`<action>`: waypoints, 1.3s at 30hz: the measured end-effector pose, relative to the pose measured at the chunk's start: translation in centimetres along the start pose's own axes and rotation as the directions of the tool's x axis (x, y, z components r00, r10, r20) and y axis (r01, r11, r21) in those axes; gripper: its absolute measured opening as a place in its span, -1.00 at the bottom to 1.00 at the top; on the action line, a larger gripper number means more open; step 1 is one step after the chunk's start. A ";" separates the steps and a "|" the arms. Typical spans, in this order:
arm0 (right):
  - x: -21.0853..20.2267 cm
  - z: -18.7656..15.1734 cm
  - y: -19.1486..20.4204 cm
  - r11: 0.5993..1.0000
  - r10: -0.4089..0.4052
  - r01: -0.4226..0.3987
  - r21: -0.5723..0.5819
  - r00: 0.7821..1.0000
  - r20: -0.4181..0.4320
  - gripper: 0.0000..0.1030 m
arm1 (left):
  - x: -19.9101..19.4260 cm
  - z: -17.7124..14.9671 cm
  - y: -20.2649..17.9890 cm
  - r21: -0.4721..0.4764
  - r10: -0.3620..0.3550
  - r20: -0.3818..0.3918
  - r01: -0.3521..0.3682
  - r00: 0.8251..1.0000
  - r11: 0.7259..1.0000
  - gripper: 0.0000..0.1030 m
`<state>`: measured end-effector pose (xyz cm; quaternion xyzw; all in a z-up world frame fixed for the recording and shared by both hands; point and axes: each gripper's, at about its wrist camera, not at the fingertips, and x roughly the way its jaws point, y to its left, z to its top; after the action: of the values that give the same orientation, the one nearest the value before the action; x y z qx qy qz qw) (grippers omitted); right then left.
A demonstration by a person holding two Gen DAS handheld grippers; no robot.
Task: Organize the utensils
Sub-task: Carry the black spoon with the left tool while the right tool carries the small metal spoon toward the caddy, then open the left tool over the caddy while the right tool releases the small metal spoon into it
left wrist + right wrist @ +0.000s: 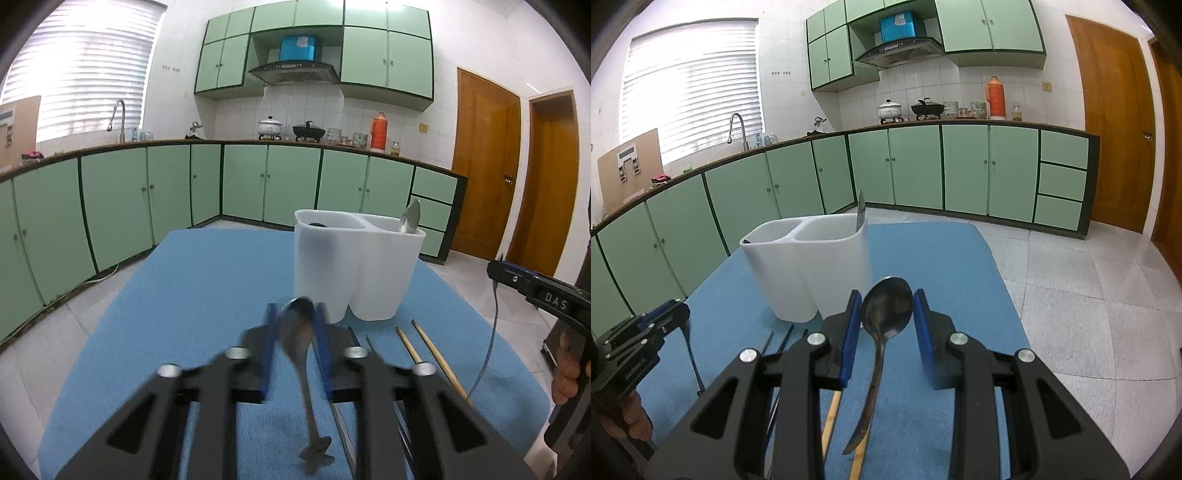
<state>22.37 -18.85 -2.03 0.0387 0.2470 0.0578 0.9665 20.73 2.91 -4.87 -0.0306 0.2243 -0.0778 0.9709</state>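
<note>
My left gripper (295,314) is shut on a metal spoon (301,343), gripping its bowl, with the handle hanging down over the blue mat (184,295). My right gripper (886,306) is shut on a second metal spoon (886,310), also by the bowl, handle hanging down. The white two-compartment utensil holder (354,266) stands on the mat just beyond both grippers; it also shows in the right wrist view (809,266). A spoon (410,218) stands in its right compartment. Wooden chopsticks (432,350) and dark chopsticks (785,338) lie on the mat.
The table's edges drop to a tiled floor (1089,295). Green kitchen cabinets (147,195) line the far walls. The right gripper's body (535,291) shows at the right of the left wrist view; the left gripper's body (639,339) at the left of the right wrist view.
</note>
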 end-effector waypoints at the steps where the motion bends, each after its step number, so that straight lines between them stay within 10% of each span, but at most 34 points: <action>1: 0.0 -0.1 0.0 1.000 -0.001 0.001 0.000 1.000 -0.001 -0.47 | 0.1 0.0 0.1 -0.004 -0.003 -0.008 0.003 1.000 1.000 -0.95; 21: -0.1 1.2 0.6 0.999 0.045 -0.045 0.010 0.998 0.034 -0.47 | -2.1 2.5 0.1 0.012 -0.018 0.096 0.017 0.995 1.000 -0.97; 39: 1.8 12.6 4.3 0.995 0.059 -0.031 -0.090 0.942 0.330 -0.47 | -0.2 14.4 -2.0 0.098 -0.007 0.384 -0.033 0.923 0.995 -0.97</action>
<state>29.62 -14.92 8.57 0.0130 0.0769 0.0828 0.9935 26.67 1.33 8.34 0.0064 0.0260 -0.0754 0.9968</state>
